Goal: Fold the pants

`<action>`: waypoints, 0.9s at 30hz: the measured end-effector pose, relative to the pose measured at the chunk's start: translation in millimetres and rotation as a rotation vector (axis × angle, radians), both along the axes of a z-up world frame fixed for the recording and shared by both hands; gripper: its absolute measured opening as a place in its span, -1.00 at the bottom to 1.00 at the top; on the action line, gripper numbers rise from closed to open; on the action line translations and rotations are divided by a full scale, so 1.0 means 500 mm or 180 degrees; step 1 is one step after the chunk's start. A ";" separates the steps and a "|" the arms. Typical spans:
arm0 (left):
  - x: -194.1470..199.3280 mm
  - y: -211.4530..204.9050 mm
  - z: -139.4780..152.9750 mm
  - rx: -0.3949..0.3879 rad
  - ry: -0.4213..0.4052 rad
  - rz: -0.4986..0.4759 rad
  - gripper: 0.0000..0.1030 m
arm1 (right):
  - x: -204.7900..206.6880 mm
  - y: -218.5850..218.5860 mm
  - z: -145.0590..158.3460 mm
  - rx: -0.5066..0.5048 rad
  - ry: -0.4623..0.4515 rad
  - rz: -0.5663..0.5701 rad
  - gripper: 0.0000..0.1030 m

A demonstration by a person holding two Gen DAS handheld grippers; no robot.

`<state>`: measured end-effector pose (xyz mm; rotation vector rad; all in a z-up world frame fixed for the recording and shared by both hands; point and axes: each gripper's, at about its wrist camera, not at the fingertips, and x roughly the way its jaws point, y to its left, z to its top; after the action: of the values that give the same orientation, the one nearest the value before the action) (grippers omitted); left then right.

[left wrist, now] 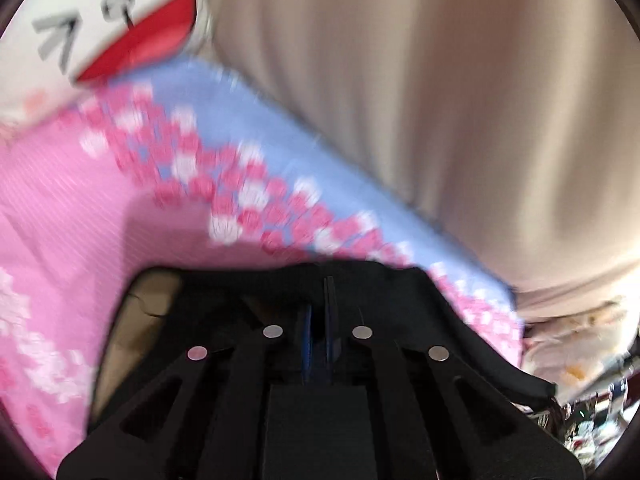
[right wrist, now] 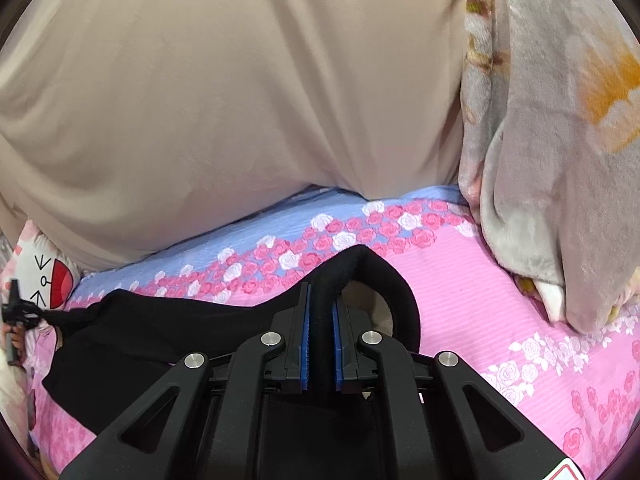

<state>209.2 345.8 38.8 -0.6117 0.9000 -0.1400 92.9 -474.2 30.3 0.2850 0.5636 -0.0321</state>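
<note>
Black pants (right wrist: 160, 332) lie stretched across a pink and blue rose-print bedsheet (right wrist: 500, 300). My right gripper (right wrist: 321, 316) is shut on the pants' thick edge, which loops up over the jaws and shows a tan lining (right wrist: 372, 308). In the blurred left wrist view, my left gripper (left wrist: 319, 320) is shut on the other edge of the pants (left wrist: 460, 320), held a little above the sheet (left wrist: 60, 200). The left gripper also shows small at the far left of the right wrist view (right wrist: 16, 312).
A large beige cushion (right wrist: 240, 100) stands along the far side of the bed, also in the left wrist view (left wrist: 440, 100). A grey floral blanket (right wrist: 560, 160) hangs at the right. A white cartoon-face pillow (left wrist: 100, 20) lies at the left end.
</note>
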 end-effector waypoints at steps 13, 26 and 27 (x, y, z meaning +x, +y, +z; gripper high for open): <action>-0.291 0.125 -0.178 0.0252 0.0816 0.0283 -0.88 | -0.121 -0.032 -0.129 -0.0026 0.0384 -0.0011 -0.85; -0.352 0.021 -0.014 0.1321 0.0384 0.1020 0.57 | -0.319 -0.155 -0.138 0.0775 0.0094 -0.0415 0.06; -0.357 -0.001 0.004 0.1269 0.0282 0.0966 0.67 | -0.320 -0.166 -0.135 0.0966 0.0051 -0.0379 0.07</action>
<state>30.6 345.1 40.9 -0.3766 0.8789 0.3358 -67.1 -557.4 -37.3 0.6141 0.5666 -0.0640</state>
